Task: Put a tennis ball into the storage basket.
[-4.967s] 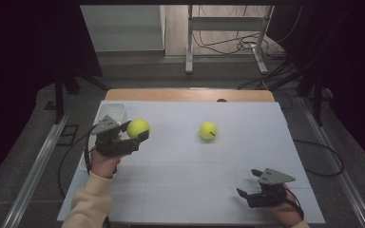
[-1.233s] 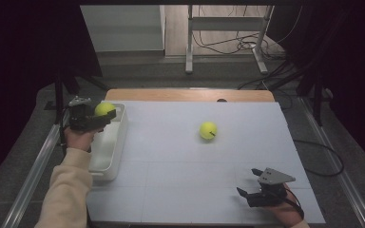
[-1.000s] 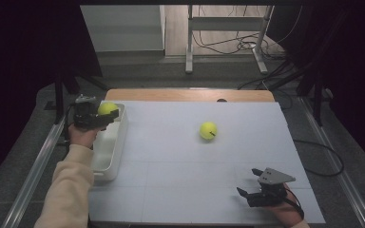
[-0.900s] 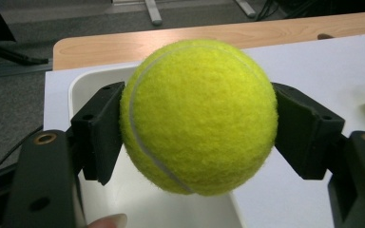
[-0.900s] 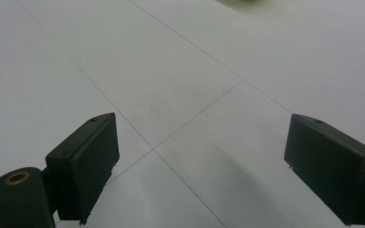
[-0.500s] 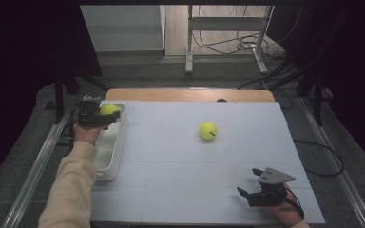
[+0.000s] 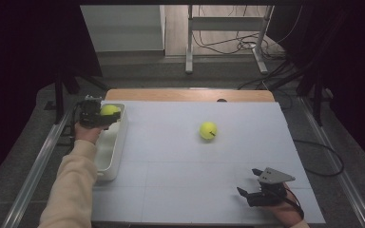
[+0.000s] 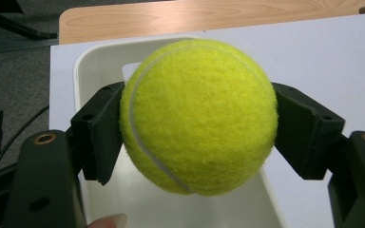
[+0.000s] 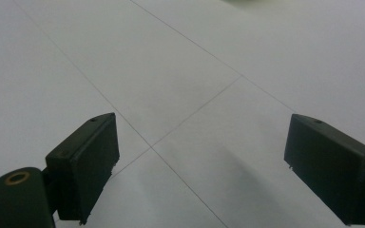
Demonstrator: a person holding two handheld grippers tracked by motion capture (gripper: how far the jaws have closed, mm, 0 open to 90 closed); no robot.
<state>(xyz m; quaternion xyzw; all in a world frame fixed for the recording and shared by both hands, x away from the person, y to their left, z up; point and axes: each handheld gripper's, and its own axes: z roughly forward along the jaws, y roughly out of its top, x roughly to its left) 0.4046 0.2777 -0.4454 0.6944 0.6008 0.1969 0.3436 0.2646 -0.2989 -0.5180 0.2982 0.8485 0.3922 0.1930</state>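
- Left hand-held gripper (image 7: 105, 115) clenched on a tennis ball (image 8: 197, 116); both black jaws press the ball's sides at its widest part, so it sits firmly and cannot roll out.
- Held ball hangs above the far end of a white bin (image 7: 119, 137) at the left edge of the table (image 7: 180, 190). In the left gripper view the bin's open inside lies directly beneath the ball, its rim (image 8: 83, 61) curving behind it. Ball is clear of the bin floor, not touching it.
- Reading: the ball is being carried over the bin so that it can be let go inside. The walls would stop it rolling off, which is likely why the bin is parked at the table's side.
- A fingertip (image 8: 108, 221) shows at the bottom edge of the left gripper view, part of the hand working the tool.
- Second tennis ball (image 7: 208, 130) rests alone on the white table top, right of centre, well apart from the bin and from both tools. Probably next to be collected.
- Right hand-held gripper (image 7: 249, 183) released, jaws spread wide with nothing between them; it rests low at the near right of the table, idle, pointing across the bare surface.
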